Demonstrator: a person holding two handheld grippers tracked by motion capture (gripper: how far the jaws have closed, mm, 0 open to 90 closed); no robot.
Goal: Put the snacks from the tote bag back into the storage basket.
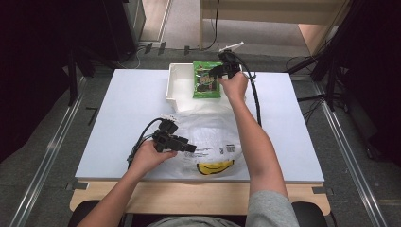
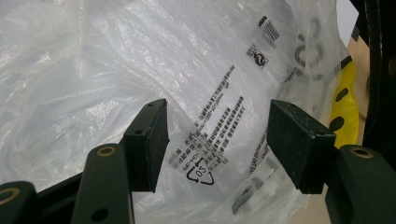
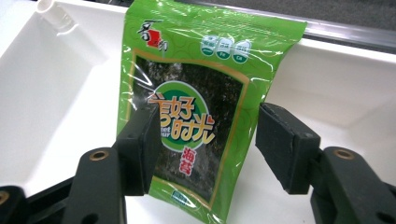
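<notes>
Reaching across the desk (image 1: 123, 104) to the white bin (image 1: 176, 90) at its far edge, with the right claw (image 1: 220, 71) spread wide around a green seaweed snack packet (image 1: 205, 80). Leaning against the bin's far wall (image 3: 336, 79), half upright, so a flat side faces the claw and both edges sit between the jaws. Not pinched yet by the look of it: right pad (image 3: 280, 144) plainly apart from the foil, left pad (image 3: 142, 144) just at or in front of the packet's edge (contact there cannot be told). Probably poised to close on the seaweed snack packet (image 3: 191, 121) and lift it out.

Waiting nearer the person, left claw (image 1: 189, 146) released too, jaws apart over a crumpled clear plastic bag (image 1: 213, 137) with nothing between the pads (image 2: 152, 140) but a view of printed film (image 2: 215, 135). Likely placed there to hold or open the bag for the packet (a judgement, not a certainty). Showing a yellow banana-like print (image 1: 215, 167) near the bag's front edge.

In the way: the bin's raised rim, to be cleared on lifting, the right claw's black cable (image 1: 257, 101) trailing along the forearm, and the bag's limp, collapsed mouth.
</notes>
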